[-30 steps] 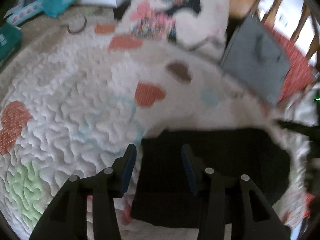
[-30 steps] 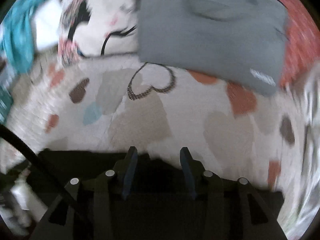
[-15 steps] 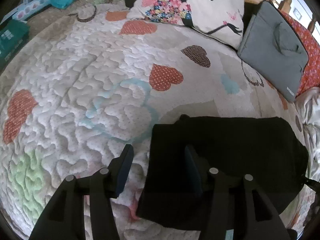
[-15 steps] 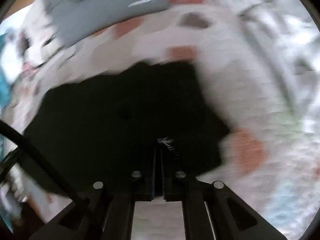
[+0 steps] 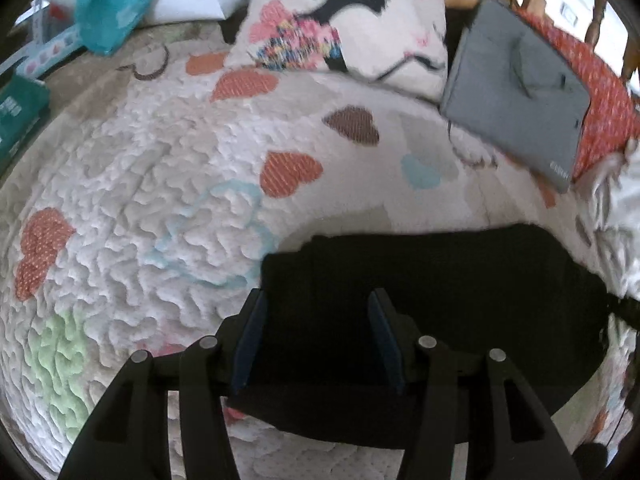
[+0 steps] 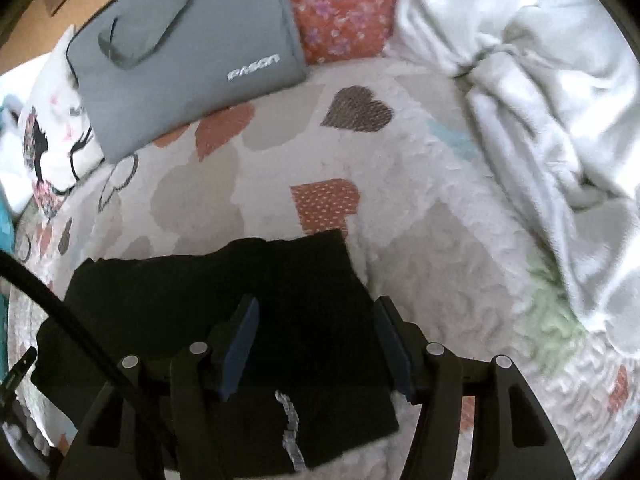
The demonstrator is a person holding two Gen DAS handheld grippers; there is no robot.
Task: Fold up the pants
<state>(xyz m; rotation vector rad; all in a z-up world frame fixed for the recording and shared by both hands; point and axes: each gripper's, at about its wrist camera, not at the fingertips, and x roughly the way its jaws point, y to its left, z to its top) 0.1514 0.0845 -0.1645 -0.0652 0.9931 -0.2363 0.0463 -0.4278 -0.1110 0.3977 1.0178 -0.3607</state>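
On the heart-print quilt [image 5: 160,208] the black pants [image 5: 440,288] lie as a compact folded slab; right gripper [image 6: 316,344], clamped 0.5 s ago, now has fingers spread & empty; left gripper [image 5: 316,340] also agape above the fabric; fold prob. done.

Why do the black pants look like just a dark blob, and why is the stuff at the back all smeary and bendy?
Left wrist view: the pants are so dark that no folds show, the pillow is smeared by motion, and the fisheye lens bends the quilt edges. Right wrist view: the white blanket glares bright, and the grey bag is slightly blurred.
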